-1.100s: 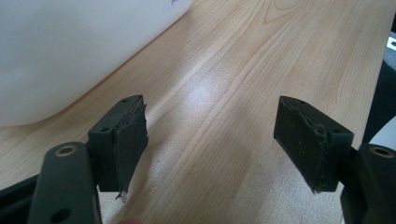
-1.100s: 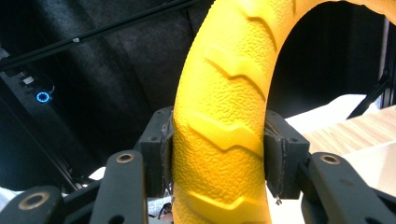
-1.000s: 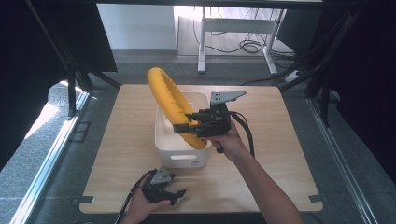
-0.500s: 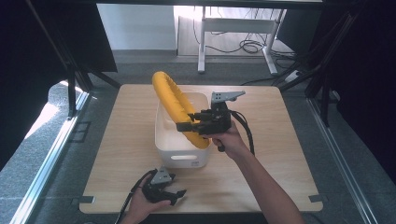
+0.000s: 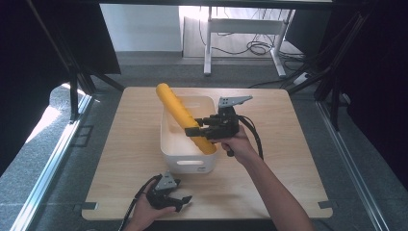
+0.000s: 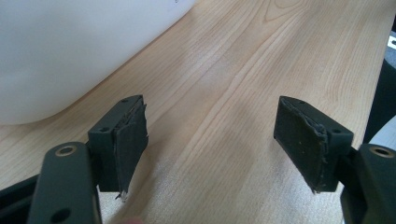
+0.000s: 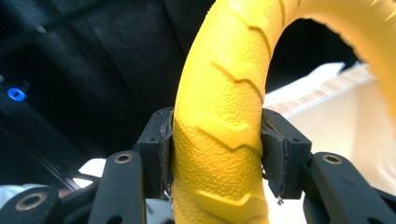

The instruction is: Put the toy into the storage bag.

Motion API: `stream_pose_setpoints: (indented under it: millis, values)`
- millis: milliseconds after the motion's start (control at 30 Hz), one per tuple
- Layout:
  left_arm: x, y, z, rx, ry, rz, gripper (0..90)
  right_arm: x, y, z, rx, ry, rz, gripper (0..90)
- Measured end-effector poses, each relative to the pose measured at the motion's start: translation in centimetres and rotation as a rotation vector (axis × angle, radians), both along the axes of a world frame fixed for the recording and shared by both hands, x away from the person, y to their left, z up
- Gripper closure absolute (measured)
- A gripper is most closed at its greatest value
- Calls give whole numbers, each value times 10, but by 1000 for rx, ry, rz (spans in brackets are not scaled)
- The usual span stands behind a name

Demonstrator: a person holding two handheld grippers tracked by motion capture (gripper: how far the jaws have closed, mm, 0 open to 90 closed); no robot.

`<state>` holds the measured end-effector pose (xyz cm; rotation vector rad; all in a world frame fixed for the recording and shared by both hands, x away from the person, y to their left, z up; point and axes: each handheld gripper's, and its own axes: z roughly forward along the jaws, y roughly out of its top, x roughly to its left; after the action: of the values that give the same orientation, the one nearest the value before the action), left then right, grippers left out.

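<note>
Right gripper [image 5: 196, 129] clamped on yellow ring [image 5: 185, 118], tilted over white tub [image 5: 188, 163]. Left gripper [image 5: 179, 202] near tub, fingers apart, nothing between.

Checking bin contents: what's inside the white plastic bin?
The lower end of the yellow ridged ring, clamped by the right gripper, dips into the white plastic bin. That ring hides part of the floor.

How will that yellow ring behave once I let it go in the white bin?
The yellow ring probably grips well: its surface is pebbled with raised treads. It keeps its curve under the right gripper, so likely fairly stiff. Standing on edge in the white bin, it may roll or topple.
</note>
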<state>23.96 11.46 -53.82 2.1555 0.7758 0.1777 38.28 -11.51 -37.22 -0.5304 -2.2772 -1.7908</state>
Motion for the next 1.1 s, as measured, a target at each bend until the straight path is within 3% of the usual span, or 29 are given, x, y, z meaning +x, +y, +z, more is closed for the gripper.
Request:
stream_pose_setpoints:
  millis: [300,533,700,867,1100]
  values:
    - [0,-1,0,9,1,-5,258,0,-13,-9,-12,-34,-61,482]
    - [0,-1,0,8,1,-6,258,-3,-14,-6,-46,-107,-80,455]
    - [0,-1,0,6,1,-5,258,-11,-15,-3,-70,-180,-139,351]
    - [0,-1,0,3,3,-3,258,-24,-28,2,-35,-222,-171,305]
    - [0,0,1,3,0,1,258,-36,-56,-7,-46,-238,-228,302]
